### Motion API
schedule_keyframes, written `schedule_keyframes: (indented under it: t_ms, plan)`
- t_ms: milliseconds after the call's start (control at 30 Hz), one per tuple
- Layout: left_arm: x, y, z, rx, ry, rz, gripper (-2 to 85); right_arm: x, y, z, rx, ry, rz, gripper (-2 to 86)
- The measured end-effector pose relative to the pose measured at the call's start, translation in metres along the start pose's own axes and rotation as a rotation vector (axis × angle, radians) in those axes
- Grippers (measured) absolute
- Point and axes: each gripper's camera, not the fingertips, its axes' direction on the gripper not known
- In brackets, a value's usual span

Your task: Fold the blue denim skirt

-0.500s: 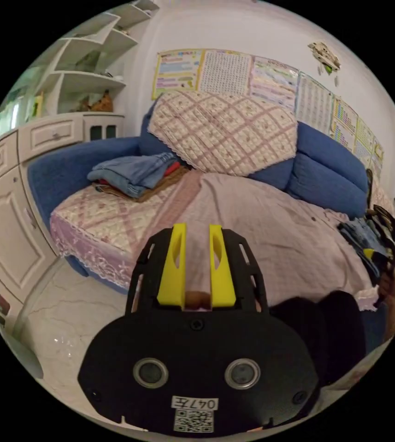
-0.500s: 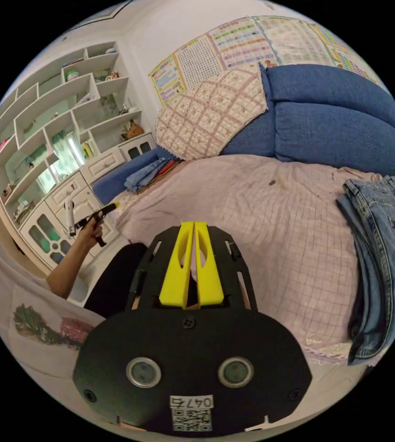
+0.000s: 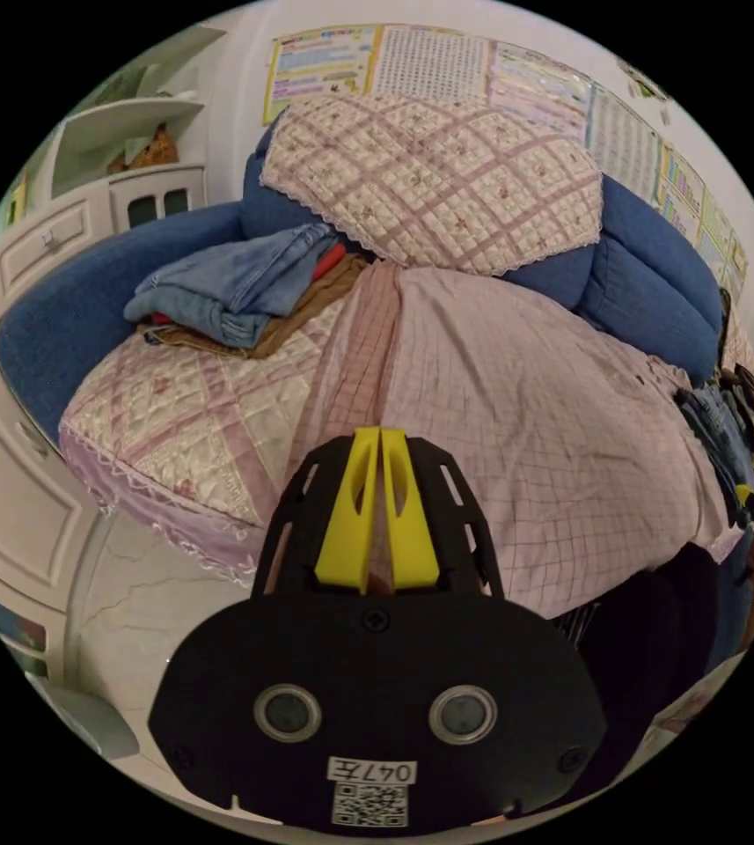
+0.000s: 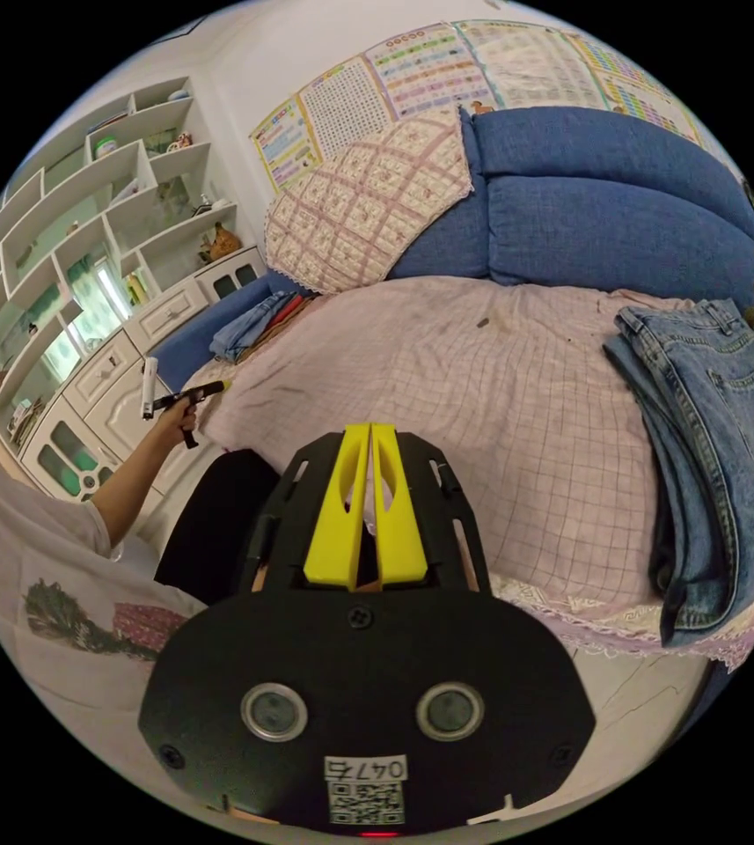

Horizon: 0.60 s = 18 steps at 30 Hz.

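Left gripper: jaws now pressed together, nothing between them; half a second ago they stood apart. Right gripper: jaws together, empty, as before. Judged: nothing gripped, fold not under way. Skirt lies bunched at the sofa's right seat edge. Both views have shifted toward the seat. Clothes pile at the far left corner, unchanged.

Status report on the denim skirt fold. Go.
Left gripper shut, empty. Right gripper shut, empty. Folded denim lies at pink checked cover's edge, untouched. Nothing in the way.
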Motion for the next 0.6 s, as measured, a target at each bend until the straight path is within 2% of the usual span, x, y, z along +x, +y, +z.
schedule_keyframes:
  t_ms: [233,367,467,600]
  plan:
    - [-0.12,-0.032,-0.047,-0.048,0.036,-0.145,-0.6,-0.02,-0.027,-0.013,-0.008,-0.024,0.01,-1.2]
    - [-0.162,-0.054,-0.088,-0.002,0.044,-0.138,0.7,-0.03,-0.037,-0.027,-0.006,-0.006,0.001,-1.1]
    - [-0.205,-0.055,-0.143,0.052,0.041,-0.181,3.5,-0.033,-0.043,-0.044,0.005,0.067,0.006,-0.5]
    - [-0.267,-0.012,-0.194,0.038,0.154,-0.336,8.1,-0.024,-0.048,-0.063,-0.024,0.176,0.05,0.4]
